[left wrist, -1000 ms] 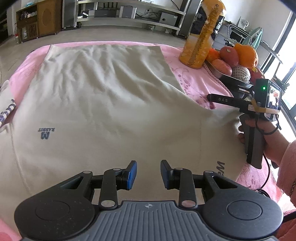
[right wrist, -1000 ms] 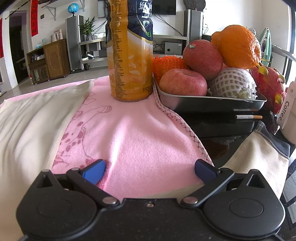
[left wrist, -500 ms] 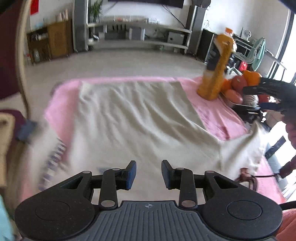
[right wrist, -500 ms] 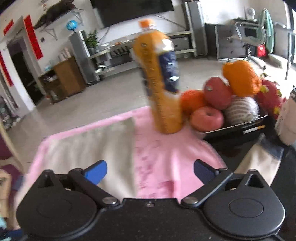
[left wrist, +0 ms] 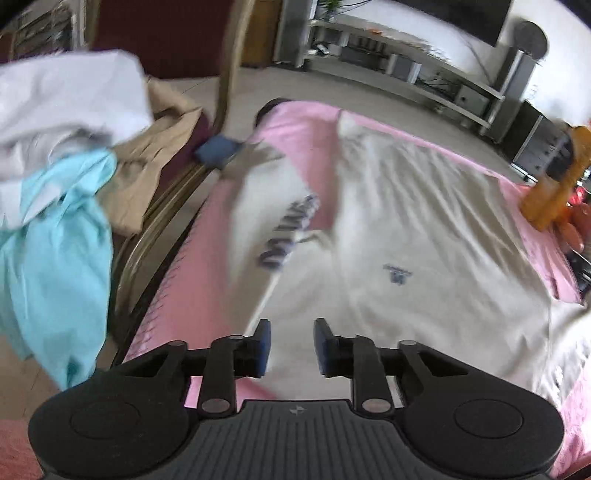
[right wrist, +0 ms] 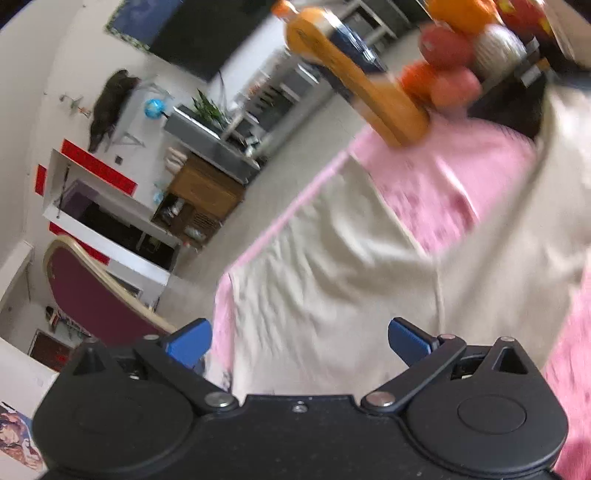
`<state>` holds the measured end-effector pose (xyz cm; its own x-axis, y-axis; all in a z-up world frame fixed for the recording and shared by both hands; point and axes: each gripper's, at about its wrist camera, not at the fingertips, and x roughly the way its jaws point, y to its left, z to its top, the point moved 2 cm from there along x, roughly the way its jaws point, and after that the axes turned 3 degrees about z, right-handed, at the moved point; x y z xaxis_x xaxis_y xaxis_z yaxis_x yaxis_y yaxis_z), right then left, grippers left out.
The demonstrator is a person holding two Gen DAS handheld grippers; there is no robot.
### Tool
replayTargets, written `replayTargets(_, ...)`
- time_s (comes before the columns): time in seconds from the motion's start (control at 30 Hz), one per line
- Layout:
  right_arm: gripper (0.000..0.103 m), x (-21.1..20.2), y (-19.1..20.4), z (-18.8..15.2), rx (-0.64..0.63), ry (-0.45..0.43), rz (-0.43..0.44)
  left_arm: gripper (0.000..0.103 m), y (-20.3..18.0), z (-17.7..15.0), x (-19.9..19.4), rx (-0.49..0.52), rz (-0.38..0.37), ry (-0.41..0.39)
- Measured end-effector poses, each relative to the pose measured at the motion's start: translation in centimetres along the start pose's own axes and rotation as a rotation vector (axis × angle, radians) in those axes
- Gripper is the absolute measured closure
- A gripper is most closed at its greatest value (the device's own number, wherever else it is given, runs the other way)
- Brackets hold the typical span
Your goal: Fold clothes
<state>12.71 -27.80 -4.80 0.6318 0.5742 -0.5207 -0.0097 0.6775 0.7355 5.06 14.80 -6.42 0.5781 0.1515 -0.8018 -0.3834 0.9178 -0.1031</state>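
Cream garment (left wrist: 399,236): spread flat over the pink blanket (left wrist: 207,258) on the worktop, filling the left wrist view from centre to 3 o'clock; small dark logo near its middle; one sleeve with blurred dark lettering lies toward 10 o'clock. In the right wrist view the same cream garment (right wrist: 332,266) runs from 6 o'clock up to 2 o'clock, pink blanket (right wrist: 443,158) showing at 1 o'clock.

Surface and room: pale floor; long low media shelf (left wrist: 406,62) at 12 to 2 o'clock; maroon chair (left wrist: 166,33) with a light frame at 11 o'clock, beside the worktop edge. Loose clothes (left wrist: 70,155), white, tan and turquoise, heaped on the chair at 9 to 10 o'clock.

Containers: orange drink bottle (right wrist: 354,74) at 12 o'clock in the right wrist view, tilted by the camera's roll; fruit tray (right wrist: 509,70) just beside it at 1 o'clock, holding apples, an orange and a netted fruit.

Left tool (left wrist: 291,347): released, narrow gap between blue pads, nothing held, above the garment's near edge.
Right tool (right wrist: 299,339): released wide, nothing held, above the garment.

Change from half a second ago: both views have swung; the left now takes in the chair and clothes heap, the right is rolled sharply. Heavy motion blur.
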Motion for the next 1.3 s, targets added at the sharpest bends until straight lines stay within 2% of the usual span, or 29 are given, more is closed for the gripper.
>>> replayTargets(0.07,0.026,0.9,-0.2,-1.8,-0.035,0.053,-0.056,0.085,-0.2,-0.2,1.3,0.014,0.021,0.045)
replayTargets(0.1,0.046,1.6,-0.2,-2.8,-0.07,0.085,-0.099,0.086,-0.3,-0.2,1.6,0.019,0.026,0.054)
replayTargets(0.13,0.061,2.2,-0.2,-3.6,-0.09,0.118,-0.131,0.086,-0.3,0.2,1.2,0.02,0.019,0.033)
replayTargets(0.17,0.064,2.6,0.1,-4.0,-0.095,0.144,-0.128,0.085,-0.3,0.6,0.7,0.021,0.013,0.011)
replayTargets(0.23,0.065,2.9,1.3,-4.4,-0.117,0.171,-0.078,0.084,-0.3,1.7,-0.2,0.021,0.002,-0.03)
replayTargets(0.3,0.065,2.7,3.4,-3.9,-0.181,0.163,-0.039,0.079,0.0,3.9,-0.9,0.018,0.004,-0.065)
replayTargets(0.33,0.064,2.6,4.8,-3.4,-0.222,0.15,-0.027,0.073,0.2,5.1,-1.1,0.018,0.004,-0.079)
replayTargets(0.47,0.06,3.2,10.2,-0.8,-0.425,0.072,0.005,0.068,-0.1,9.8,0.7,0.064,0.045,-0.099)
replayTargets(0.53,0.054,4.1,11.7,0.3,-0.531,0.012,0.016,0.066,-0.6,11.6,2.8,0.079,0.056,-0.057)
replayTargets(0.63,0.052,5.8,11.6,1.4,-0.588,-0.064,0.032,0.06,-1.6,13.7,6.7,0.065,0.096,0.016)
replayTargets(0.7,0.052,6.6,9.9,1.5,-0.523,-0.057,0.058,0.06,-2.2,15.0,9.4,0.049,0.127,0.067)
replayTargets(0.77,0.052,7.7,8.7,1.5,-0.484,0.007,0.051,0.06,-2.8,16.4,12.2,0.033,0.158,0.118)
replayTargets(0.8,0.052,8.0,8.3,1.5,-0.481,0.033,0.043,0.059,-3.2,17.0,13.5,0.025,0.174,0.144)
replayTargets(0.9,0.048,7.8,8.5,1.2,-0.522,0.024,0.031,0.058,-4.4,17.8,16.8,0.038,0.22,0.213)
replayTargets(0.97,0.044,7.6,8.8,1.1,-0.532,0.019,0.045,0.056,-4.9,17.5,18.0,0.056,0.286,0.23)
replayTargets(1.0,0.043,7.5,8.8,1.0,-0.537,0.019,0.05,0.061,-5.0,17.5,17.7,0.066,0.303,0.215)
replayTargets(1.03,0.043,7.5,8.9,0.9,-0.543,0.019,0.055,0.085,-5.1,17.5,17.4,0.076,0.32,0.2)
replayTargets(1.07,0.043,7.4,8.9,0.8,-0.548,0.018,0.06,0.098,-5.2,17.5,17.2,0.086,0.337,0.186)
replayTargets(1.13,0.043,7.2,9.0,0.6,-0.561,0.007,0.055,0.099,-5.2,17.5,15.7,0.117,0.336,0.14)
replayTargets(1.2,0.043,7.1,8.9,0.8,-0.548,0.0,0.057,0.099,-5.3,17.6,12.7,0.163,0.317,0.061)
replayTargets(1.23,0.043,7.0,8.8,0.9,-0.536,-0.002,0.061,0.099,-5.2,17.6,11.0,0.166,0.291,0.026)
replayTargets(1.3,0.043,6.9,8.7,1.0,-0.519,-0.012,0.069,0.099,-4.3,17.4,6.8,0.138,0.188,-0.042)
